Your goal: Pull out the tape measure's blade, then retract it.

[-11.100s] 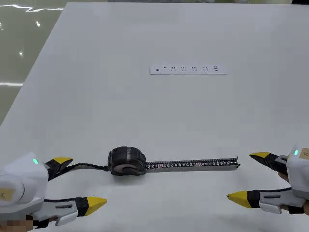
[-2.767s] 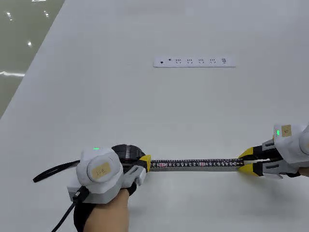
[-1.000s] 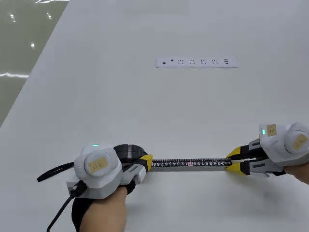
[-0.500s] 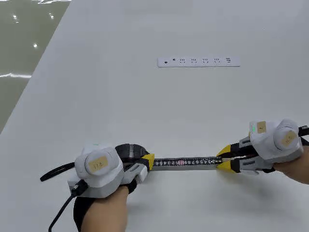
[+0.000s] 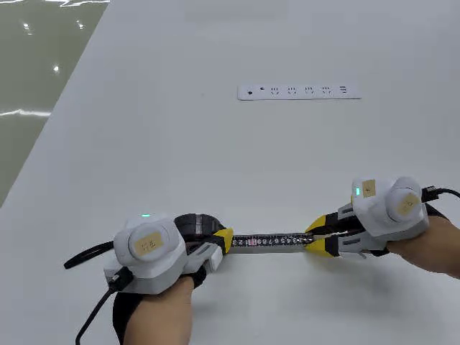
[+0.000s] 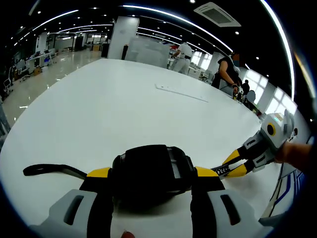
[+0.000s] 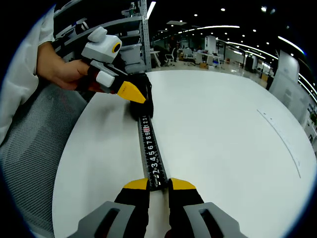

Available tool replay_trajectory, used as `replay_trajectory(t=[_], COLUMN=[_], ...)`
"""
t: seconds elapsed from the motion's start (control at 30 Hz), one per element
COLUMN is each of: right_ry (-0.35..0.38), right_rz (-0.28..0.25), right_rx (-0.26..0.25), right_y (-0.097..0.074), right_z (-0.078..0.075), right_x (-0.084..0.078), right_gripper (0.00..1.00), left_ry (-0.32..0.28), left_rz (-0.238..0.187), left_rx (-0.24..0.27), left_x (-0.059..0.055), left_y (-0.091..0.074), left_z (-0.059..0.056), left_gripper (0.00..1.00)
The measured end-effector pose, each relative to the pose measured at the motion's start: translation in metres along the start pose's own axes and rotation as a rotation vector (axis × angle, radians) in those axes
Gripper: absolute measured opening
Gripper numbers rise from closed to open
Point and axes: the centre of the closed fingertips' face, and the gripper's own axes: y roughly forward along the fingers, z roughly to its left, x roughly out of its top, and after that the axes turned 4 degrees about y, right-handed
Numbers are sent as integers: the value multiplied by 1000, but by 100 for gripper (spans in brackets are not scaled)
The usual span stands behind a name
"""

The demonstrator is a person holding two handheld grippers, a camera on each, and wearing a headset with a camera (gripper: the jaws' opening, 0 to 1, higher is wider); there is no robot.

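The black tape measure case [image 5: 192, 227] lies on the white table, and my left gripper [image 5: 219, 244] is shut on it; in the left gripper view the case [image 6: 151, 171] sits between the yellow-tipped jaws. A short length of black blade [image 5: 272, 240] with white numbers runs right from the case. My right gripper [image 5: 317, 235] is shut on the blade's end. In the right gripper view the blade [image 7: 150, 153] stretches from my right gripper [image 7: 159, 184] to the case [image 7: 144, 94]. The case's black wrist strap [image 5: 88, 254] trails left.
A white power strip [image 5: 298, 92] lies flat at the far middle of the table [image 5: 237, 165]. The table's left edge [image 5: 50, 118] borders a glossy floor. People stand beyond the table's far side in the left gripper view.
My right gripper has moved left toward the case while holding the blade's end, so the exposed blade has grown shorter. The left gripper and case have stayed put.
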Motion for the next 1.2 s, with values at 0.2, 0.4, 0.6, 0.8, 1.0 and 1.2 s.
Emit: replay_trajectory(t=[0.2,0.4,0.6,0.8,1.0,1.2], right_ry=[2,2,1,6,-4,10], right_rz=[-16,-35,-54,-78,-83,-102], right_rx=[12,21,36,50,60,71], right_y=[11,21,34,47,60,69], right_z=[3,6,10,15,20,23], right_x=[9,20,32,47,58,67], right_gripper=[11,11,11,12,12,12], left_ry=[0,-3,-6,-10,-13,-11], left_rz=[1,3,3,0,0,0], left_rx=[-2,-3,-4,-5,-8,-9], left_x=[0,0,0,0,1,1], left_y=[0,0,0,0,-1,-1], left_z=[0,0,1,1,1,0], left_gripper=[59,59,59,59,59,59])
